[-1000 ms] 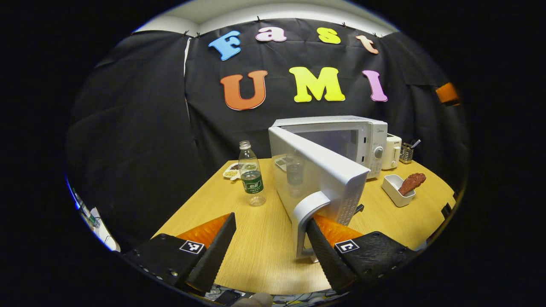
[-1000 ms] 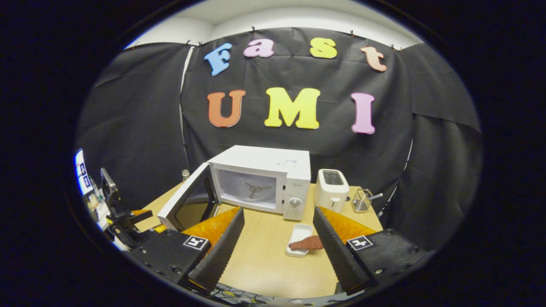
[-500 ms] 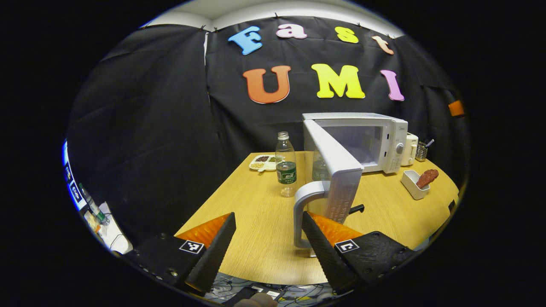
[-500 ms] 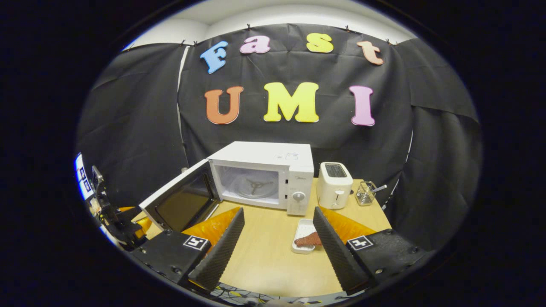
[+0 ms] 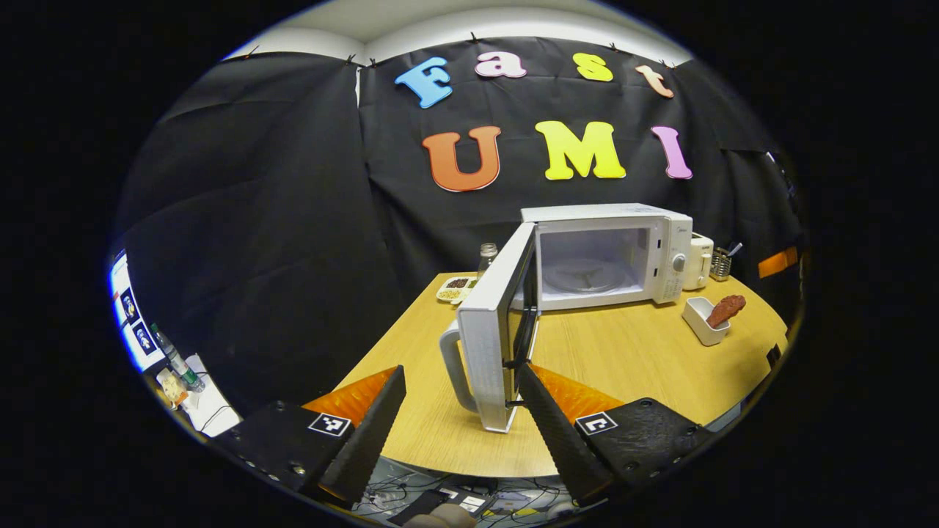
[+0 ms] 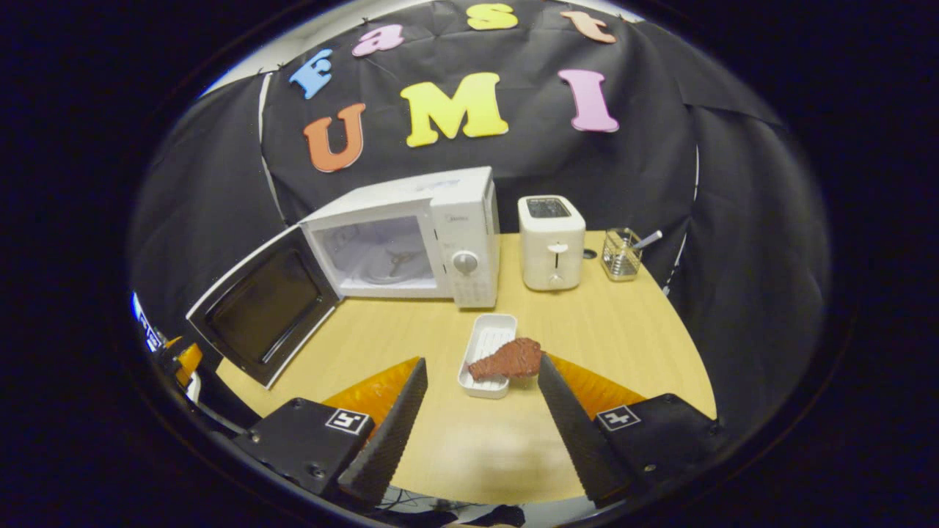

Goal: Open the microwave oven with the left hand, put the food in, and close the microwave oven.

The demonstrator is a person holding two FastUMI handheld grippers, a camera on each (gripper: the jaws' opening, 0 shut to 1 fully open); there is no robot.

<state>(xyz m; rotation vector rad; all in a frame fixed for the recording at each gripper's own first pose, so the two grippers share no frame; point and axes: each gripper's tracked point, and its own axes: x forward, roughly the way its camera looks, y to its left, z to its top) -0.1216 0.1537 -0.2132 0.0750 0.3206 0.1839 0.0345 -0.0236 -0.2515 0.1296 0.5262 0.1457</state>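
Black cloth hangs behind a yellow wooden table (image 6: pixel 623 330). On the table stands the white microwave oven (image 6: pixel 411 235), and its door (image 6: pixel 257 315) is swung wide open to the side, so I can look into the white space inside. In my left gripper view the door (image 5: pixel 495 330) is seen nearly edge-on, with its pale handle (image 5: pixel 451 367) just past my left gripper (image 5: pixel 458 418). My left jaws are spread wide and hold nothing. One of my left fingers (image 5: pixel 550 429) is very close to the door's bottom corner, but I cannot tell if it touches.

My right gripper (image 6: pixel 477 418) also has its jaws spread wide and holds nothing. Just ahead of it sits a little white tray (image 6: pixel 486 352) with the food (image 6: pixel 510 359), a brown piece like a chicken leg, lying across its edge.

A white toaster (image 6: pixel 552 242) stands beside the oven, and a small wire basket (image 6: pixel 620 254) is next to that. A clear bottle (image 5: pixel 486 258) and a snack plate (image 5: pixel 455 288) peek out behind the door.
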